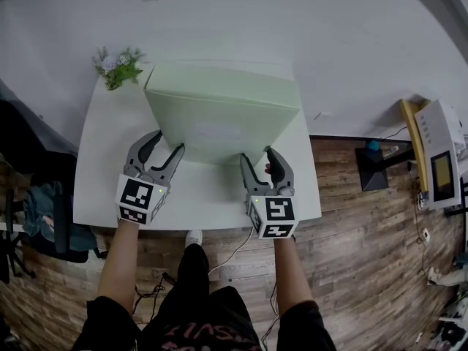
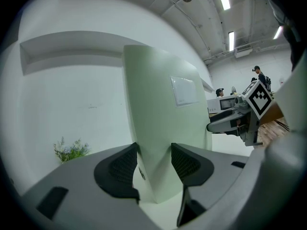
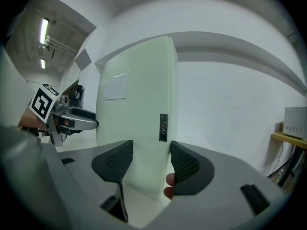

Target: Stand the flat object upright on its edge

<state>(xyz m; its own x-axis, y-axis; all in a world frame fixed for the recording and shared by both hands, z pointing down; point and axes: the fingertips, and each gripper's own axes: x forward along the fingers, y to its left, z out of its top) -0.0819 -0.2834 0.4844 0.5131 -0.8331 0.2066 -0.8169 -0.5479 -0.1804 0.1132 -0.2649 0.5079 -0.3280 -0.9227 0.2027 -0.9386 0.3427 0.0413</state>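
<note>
A pale green flat slab stands upright on its long edge on the white table, leaning slightly away from me. Its near face carries a white label. My left gripper straddles the slab's lower left end, and both pads press the slab. At the lower right end my right gripper does the same, with its pads on either side of the slab. A small black port strip shows on that narrow end. Each gripper also sees the other across the slab.
A small potted plant stands at the table's far left corner. The white wall runs close behind the slab. On the wooden floor to the right are a black box and a shelf with a white device. A bag lies at left.
</note>
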